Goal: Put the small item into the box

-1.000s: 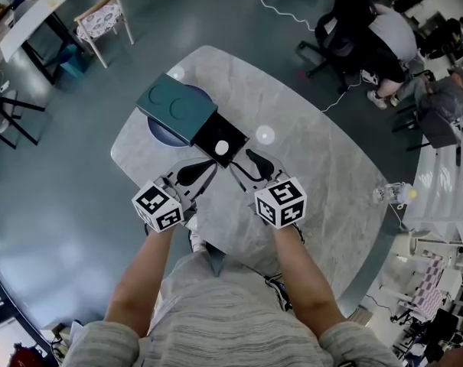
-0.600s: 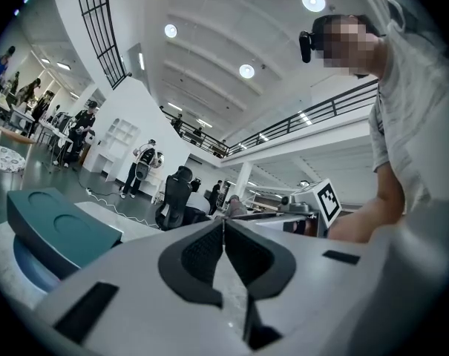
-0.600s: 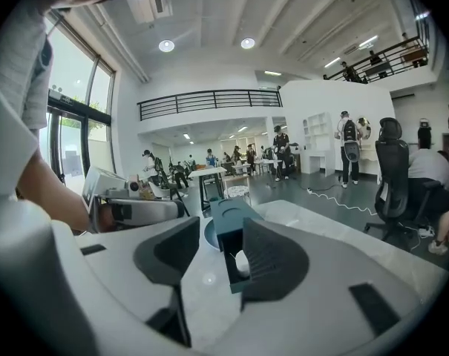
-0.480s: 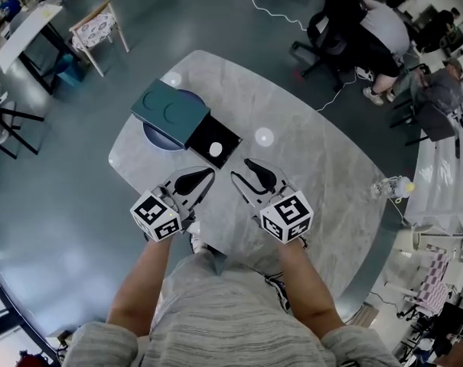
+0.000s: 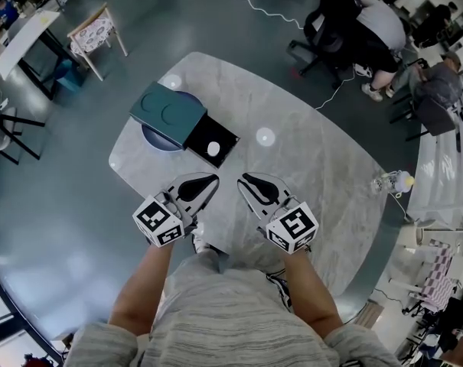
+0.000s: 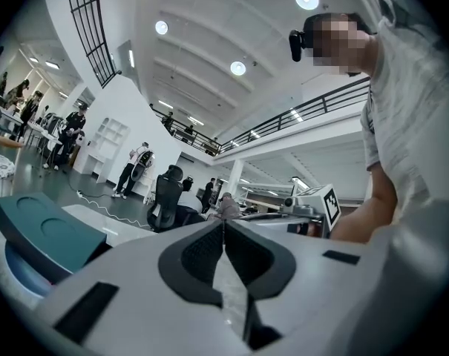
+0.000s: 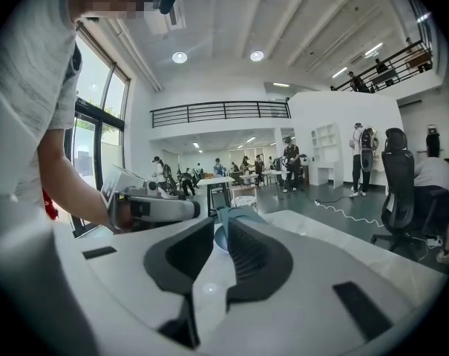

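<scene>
The small white item (image 5: 213, 148) lies inside the open black box (image 5: 222, 134) on the marble table (image 5: 315, 167). The box's teal lid (image 5: 168, 113) rests on a blue plate (image 5: 154, 139) just behind it; the lid (image 6: 46, 232) also shows at the left of the left gripper view. Both grippers hover side by side near the table's front, short of the box. My left gripper (image 5: 213, 178) is shut and empty. My right gripper (image 5: 243, 177) is closing: only a narrow slit is left at the tips, and nothing is between them (image 7: 218, 221).
The table's front edge runs just under the grippers, close to the person's torso. Office chairs and seated people (image 5: 384, 33) are at the far right. A small wooden stool (image 5: 97, 29) stands at the far left. A bottle (image 5: 393, 182) stands on a neighbouring table at the right.
Both grippers have drawn back from the box toward the person. The right gripper's jaws have narrowed from wide open to nearly together. The white item stays in the box.
</scene>
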The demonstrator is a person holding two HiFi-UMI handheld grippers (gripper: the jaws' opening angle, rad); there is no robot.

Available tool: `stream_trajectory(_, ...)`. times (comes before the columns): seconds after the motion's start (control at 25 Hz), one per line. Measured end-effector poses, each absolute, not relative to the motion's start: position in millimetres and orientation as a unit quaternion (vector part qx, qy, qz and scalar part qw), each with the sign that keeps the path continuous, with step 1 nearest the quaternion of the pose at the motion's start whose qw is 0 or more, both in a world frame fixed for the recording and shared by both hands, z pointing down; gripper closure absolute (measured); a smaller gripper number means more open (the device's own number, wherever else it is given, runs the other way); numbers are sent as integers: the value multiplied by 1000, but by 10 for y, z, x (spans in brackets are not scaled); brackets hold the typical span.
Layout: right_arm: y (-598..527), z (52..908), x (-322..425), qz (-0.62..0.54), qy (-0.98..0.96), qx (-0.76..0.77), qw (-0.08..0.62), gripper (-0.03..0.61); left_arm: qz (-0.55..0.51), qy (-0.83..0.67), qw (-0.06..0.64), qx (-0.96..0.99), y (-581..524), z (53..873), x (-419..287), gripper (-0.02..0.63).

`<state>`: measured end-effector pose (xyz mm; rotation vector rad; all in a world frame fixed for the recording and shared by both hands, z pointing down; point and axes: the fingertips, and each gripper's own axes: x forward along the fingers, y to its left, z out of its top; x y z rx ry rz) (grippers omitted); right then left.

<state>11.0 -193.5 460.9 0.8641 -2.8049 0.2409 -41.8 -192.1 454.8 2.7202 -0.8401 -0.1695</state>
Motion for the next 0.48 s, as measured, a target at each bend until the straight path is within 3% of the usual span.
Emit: stream_trajectory(0.48, -1683, 4548, 163, 78, -951, 284, 91, 546, -46, -275, 135, 951, -1770, 4528, -277, 592)
